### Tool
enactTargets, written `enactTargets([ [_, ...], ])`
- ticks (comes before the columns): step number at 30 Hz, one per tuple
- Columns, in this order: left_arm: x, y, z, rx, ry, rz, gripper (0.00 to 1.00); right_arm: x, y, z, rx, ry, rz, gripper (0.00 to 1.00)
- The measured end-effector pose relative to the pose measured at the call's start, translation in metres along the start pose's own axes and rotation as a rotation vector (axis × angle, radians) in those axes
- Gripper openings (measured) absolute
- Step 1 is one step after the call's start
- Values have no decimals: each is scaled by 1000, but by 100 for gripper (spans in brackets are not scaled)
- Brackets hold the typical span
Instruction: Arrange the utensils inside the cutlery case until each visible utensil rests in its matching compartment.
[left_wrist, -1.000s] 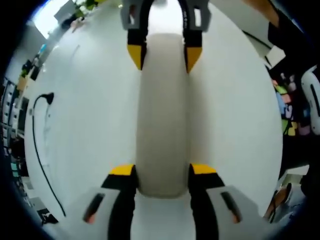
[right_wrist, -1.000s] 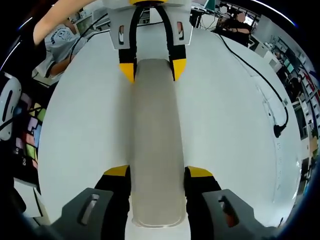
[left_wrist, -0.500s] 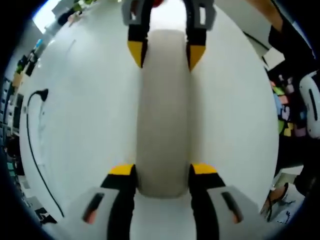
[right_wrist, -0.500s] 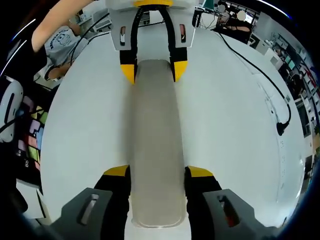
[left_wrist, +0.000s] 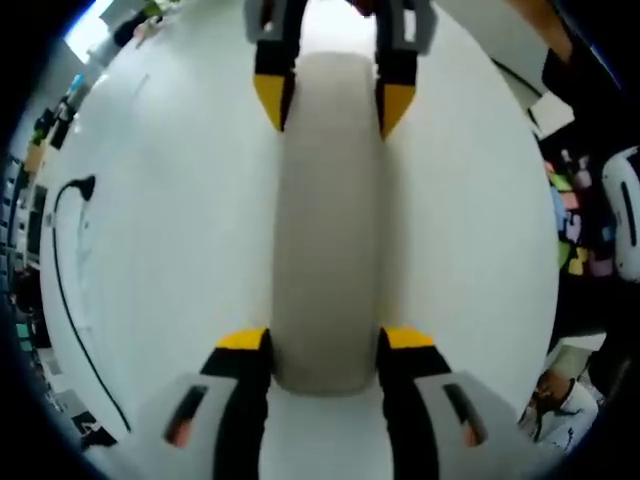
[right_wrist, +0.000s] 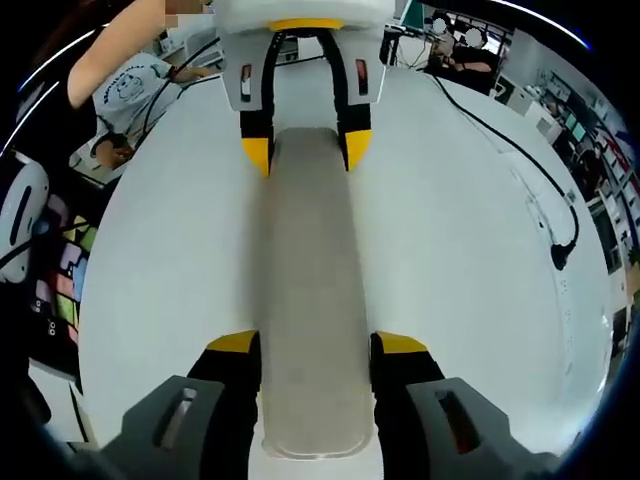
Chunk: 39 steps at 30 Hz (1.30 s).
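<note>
Cutlery case: a long, pale grey-beige case (left_wrist: 328, 220) with rounded ends lies lengthwise on the white table (left_wrist: 170, 250); in the right gripper view the same case (right_wrist: 308, 300) runs straight up the middle of the picture. Its lid side faces up and looks closed; no utensil can be made out.
Left gripper: the left gripper (left_wrist: 328, 345) has its two yellow-tipped jaws set against the long sides of the case's near end, one on each side, and grips that end. In the right gripper view it (right_wrist: 305, 152) comes in from the top and clasps the far end of the case.
Right gripper: the right gripper (right_wrist: 316, 345) has its jaws pressed to both sides of the opposite end of the case and grips it. In the left gripper view it (left_wrist: 332, 100) reaches in from the top, its yellow tips flanking the far end.
Jaw opening: each pair stands about as wide apart as the case is broad.
Table: white and bare around the case; a black cable (left_wrist: 70, 290) with a plug curves along one edge, also seen in the right gripper view (right_wrist: 545, 190).
Surroundings: a person's bare arm (right_wrist: 115, 45) reaches in at the upper left of the right gripper view; coloured blocks (right_wrist: 62, 285) lie beyond the table edge.
</note>
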<state>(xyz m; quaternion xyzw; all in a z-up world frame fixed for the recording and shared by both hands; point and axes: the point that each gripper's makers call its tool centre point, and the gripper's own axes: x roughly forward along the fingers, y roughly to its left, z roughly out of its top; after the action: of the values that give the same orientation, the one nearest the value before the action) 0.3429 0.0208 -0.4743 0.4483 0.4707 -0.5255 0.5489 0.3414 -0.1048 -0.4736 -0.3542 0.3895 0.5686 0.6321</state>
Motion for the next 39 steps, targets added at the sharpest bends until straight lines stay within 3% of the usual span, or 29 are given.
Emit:
enactTargets([
  [7, -2, 10, -1, -28, -32, 63, 57, 0, 0, 0, 13, -2, -7, 45],
  [14, -4, 10, -1, -26, -48, 99, 59, 0, 0, 0, 18, -8, -11, 45],
  [18, -4, 4, -1, -11, -70, 93, 52, 1, 0, 0, 12, -9, -8, 45],
  [23, -5, 4, 0, 12, -84, 139, 52, 1, 0, 0, 9, 1, -7, 45],
  [28, -8, 12, -1, -15, -81, 176, 60, 0, 0, -1, 14, -22, -7, 45],
  [31, -8, 11, -1, -16, -85, 176, 59, 0, -1, 0, 9, -52, -8, 45],
  [34, -13, 22, 1, 4, -89, 256, 72, 0, -1, 1, 18, -61, -12, 45],
  [36, -12, 18, 0, -1, -95, 241, 79, -2, -2, 0, 14, -53, -18, 45],
  [37, -10, 12, -1, -26, -93, 212, 79, -3, -2, -1, 28, -49, -18, 45],
  [39, -10, 9, 0, -45, -110, 214, 81, -8, -3, 0, 35, -45, -23, 44],
])
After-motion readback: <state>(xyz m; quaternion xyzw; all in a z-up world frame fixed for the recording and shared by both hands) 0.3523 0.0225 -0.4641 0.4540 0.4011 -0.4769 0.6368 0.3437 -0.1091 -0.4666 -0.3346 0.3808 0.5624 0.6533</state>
